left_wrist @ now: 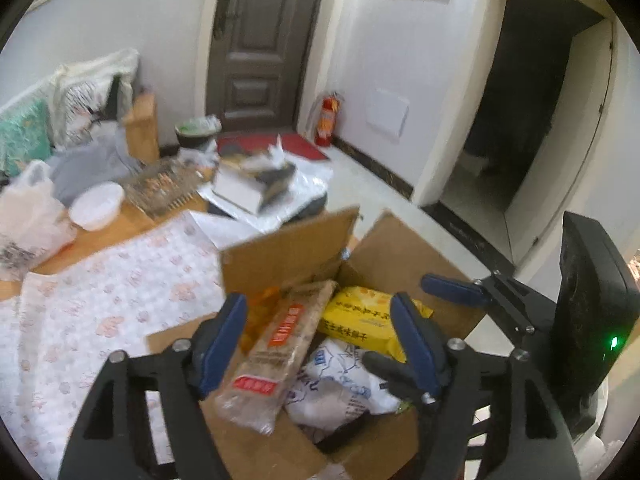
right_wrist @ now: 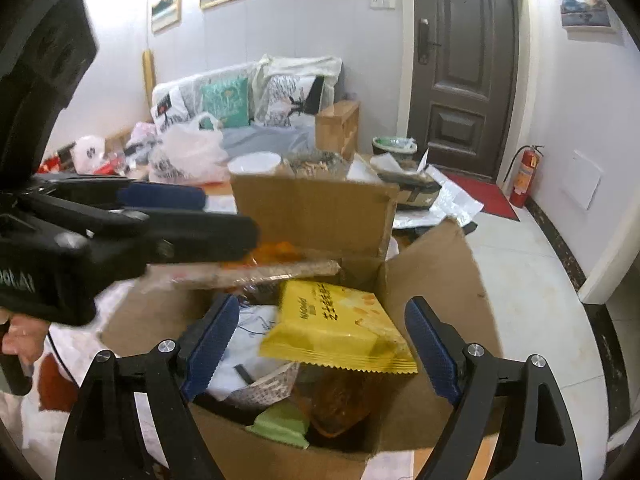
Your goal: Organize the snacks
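Note:
An open cardboard box (left_wrist: pixel 384 264) holds snack packets. A long clear packet with red labels (left_wrist: pixel 272 356) leans on the box's left edge. My left gripper (left_wrist: pixel 320 344) is open above it, jaws on either side. A yellow packet (left_wrist: pixel 360 324) and a white packet (left_wrist: pixel 340 388) lie beside it. In the right wrist view my right gripper (right_wrist: pixel 320 344) is open over the box (right_wrist: pixel 440 280), straddling the yellow packet (right_wrist: pixel 336 324). The left gripper (right_wrist: pixel 192 216) reaches in from the left over the long packet (right_wrist: pixel 272 272). An orange packet (right_wrist: pixel 340 404) and a green one (right_wrist: pixel 280 424) lie lower.
A floral cloth (left_wrist: pixel 100 312) covers the table left of the box. A white bowl (left_wrist: pixel 96 204), a plastic bag (left_wrist: pixel 28 216) and a wire basket (left_wrist: pixel 160 184) stand behind. A door (left_wrist: pixel 260 40), a fire extinguisher (left_wrist: pixel 326 120) and tiled floor (right_wrist: pixel 532 320) lie beyond.

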Available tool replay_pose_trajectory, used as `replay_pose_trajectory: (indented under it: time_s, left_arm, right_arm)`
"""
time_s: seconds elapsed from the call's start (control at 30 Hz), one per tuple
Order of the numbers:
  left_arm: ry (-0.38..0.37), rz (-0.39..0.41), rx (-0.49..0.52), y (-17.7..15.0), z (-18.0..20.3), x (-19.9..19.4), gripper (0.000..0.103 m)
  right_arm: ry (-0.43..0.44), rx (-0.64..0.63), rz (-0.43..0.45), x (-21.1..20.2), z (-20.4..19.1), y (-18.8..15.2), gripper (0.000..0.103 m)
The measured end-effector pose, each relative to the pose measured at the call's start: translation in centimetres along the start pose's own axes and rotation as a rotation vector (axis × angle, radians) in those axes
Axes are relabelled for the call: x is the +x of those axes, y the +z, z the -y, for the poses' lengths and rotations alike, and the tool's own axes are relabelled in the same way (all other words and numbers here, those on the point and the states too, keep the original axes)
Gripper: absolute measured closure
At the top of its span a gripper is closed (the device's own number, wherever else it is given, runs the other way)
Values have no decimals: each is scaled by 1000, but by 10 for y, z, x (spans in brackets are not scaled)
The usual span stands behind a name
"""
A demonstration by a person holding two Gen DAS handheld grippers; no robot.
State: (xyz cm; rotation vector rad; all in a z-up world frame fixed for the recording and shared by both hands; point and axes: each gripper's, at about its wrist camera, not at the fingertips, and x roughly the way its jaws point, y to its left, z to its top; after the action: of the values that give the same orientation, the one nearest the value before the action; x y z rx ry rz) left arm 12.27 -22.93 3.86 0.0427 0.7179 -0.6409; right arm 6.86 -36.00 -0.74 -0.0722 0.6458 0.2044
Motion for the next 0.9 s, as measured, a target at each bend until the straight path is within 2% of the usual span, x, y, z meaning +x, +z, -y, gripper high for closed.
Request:
replay_pose_trajectory:
  time_s: [0.07, 0.2, 0.3, 0.4, 0.5, 0.6, 0.9]
  left_arm:
    - [49, 59, 4, -2, 0, -22, 19]
    - [181, 202, 3, -13, -2, -71, 10]
    - [277, 290, -28, -26, -7, -104, 3]
    - [371, 362, -62, -41, -13, -128, 1]
    - [422, 374, -78, -56, -21, -139, 1]
    - [445, 367, -87, -69, -31, -137, 1]
    - [440, 340, -111, -87, -47, -134, 1]
  right_arm:
    - [9, -1, 41, -12, -2, 2, 12]
    - [24, -26, 148, -40, -9, 7, 10]
    - [40, -42, 239, -58, -15, 9, 1]
    - [75, -46, 331, -74, -24, 8, 0]
    - [121, -54, 380, -82, -36, 7, 0]
    - [122, -77, 380, -82, -51, 1, 0]
    - [140, -93, 360, -72, -77, -7, 0]
